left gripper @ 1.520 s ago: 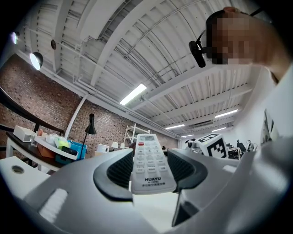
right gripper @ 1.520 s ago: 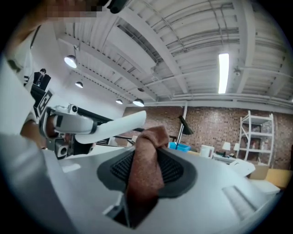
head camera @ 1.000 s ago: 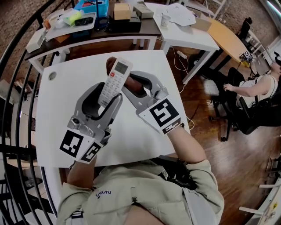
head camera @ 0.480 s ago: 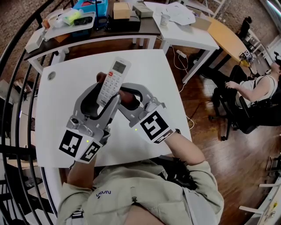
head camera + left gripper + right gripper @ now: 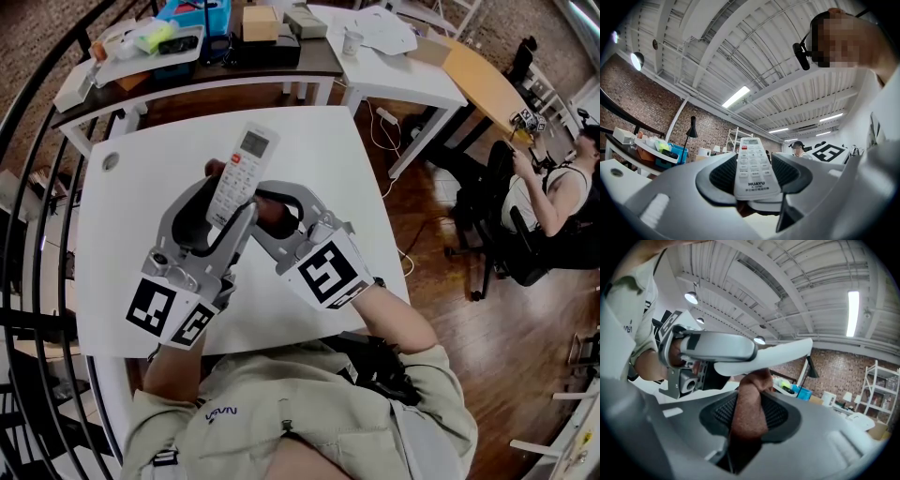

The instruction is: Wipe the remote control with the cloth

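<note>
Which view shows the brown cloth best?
The right gripper view: the cloth fills the centre, pinched in the right tool. The head view shows only brown slivers beside the remote control; the left gripper view, a scrap beneath it.

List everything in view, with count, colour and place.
white plastic remote control: one, white, raised, clamped in the left hand-held gripper
brown cloth: one, brown, beneath the remote, pinched in the right hand-held gripper
square table: one, white, under both grippers
side table: one, dark, behind, cluttered
plastic bin: one, blue, on the side table
paper cup: one, white, on the far white table
seated person: one, right edge
hand-held grippers: two, grey, each with a marker cube
</note>
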A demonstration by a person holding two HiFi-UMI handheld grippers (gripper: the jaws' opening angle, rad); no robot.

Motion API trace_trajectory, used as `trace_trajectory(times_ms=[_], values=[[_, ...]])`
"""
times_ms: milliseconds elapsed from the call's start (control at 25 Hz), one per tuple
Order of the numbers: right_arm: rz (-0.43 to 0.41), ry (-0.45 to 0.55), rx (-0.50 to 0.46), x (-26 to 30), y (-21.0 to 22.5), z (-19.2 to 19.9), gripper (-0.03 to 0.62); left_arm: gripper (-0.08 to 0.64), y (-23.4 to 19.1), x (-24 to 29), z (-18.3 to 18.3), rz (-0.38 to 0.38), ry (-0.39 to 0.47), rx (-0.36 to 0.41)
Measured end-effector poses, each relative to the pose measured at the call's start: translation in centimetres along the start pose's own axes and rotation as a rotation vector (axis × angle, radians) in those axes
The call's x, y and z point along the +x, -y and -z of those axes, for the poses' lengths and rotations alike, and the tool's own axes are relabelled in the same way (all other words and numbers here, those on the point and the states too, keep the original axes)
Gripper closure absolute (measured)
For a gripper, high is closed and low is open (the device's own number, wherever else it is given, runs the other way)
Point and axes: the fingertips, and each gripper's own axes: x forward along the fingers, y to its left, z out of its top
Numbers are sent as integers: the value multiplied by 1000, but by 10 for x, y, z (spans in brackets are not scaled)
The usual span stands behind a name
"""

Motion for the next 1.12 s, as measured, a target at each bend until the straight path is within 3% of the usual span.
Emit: trace_trajectory(times_ms=[560,1120], values=[[272,60,45,-43,85,-13,466,316,1,-2,-2,-22,1,75],[220,28,-98,-51,46,-23,466,316,2,-2,-3,-45,12,93]])
